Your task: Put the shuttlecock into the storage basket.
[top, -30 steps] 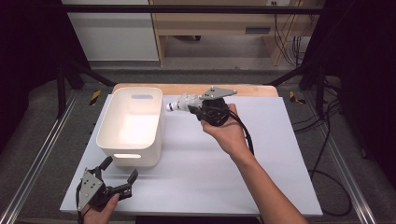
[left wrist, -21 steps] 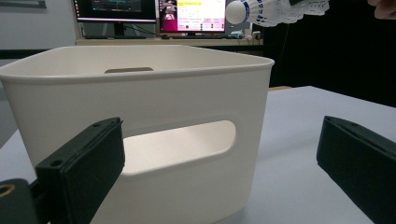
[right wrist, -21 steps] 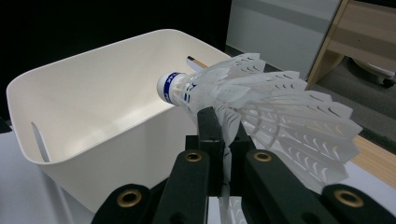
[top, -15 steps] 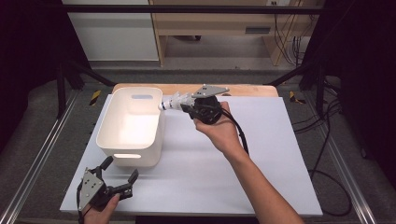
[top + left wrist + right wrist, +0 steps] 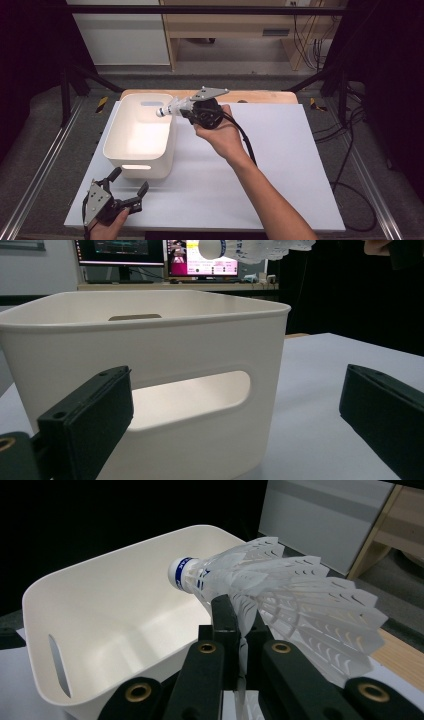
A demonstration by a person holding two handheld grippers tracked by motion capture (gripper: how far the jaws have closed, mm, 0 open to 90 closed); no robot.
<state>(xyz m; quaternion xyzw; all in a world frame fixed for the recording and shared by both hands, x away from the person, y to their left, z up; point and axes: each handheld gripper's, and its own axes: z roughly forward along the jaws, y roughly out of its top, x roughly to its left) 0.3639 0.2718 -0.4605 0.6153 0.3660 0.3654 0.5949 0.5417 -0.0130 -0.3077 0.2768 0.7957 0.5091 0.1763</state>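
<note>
The right tool [image 5: 186,107] pinches a shuttlecock [image 5: 280,595] over the white bin's [image 5: 142,140] right rim; the left tool [image 5: 122,186] rests wide open and empty on the tabletop [image 5: 280,165], just beside the bin.

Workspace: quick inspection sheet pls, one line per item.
Surface: white table top, bare around the bin.
Job's things: white bin, upright, nothing seen inside; shuttlecock held over the bin's right rim, cork end toward the bin.
Clutter: nothing seen.
Grippers: right claw shut on the shuttlecock's skirt; left claw open, near the bin's front wall, apart from it.
Cables: black cable trails along the right forearm.
Surroundings: monitors behind the table, wooden shelf, dark frame.
</note>
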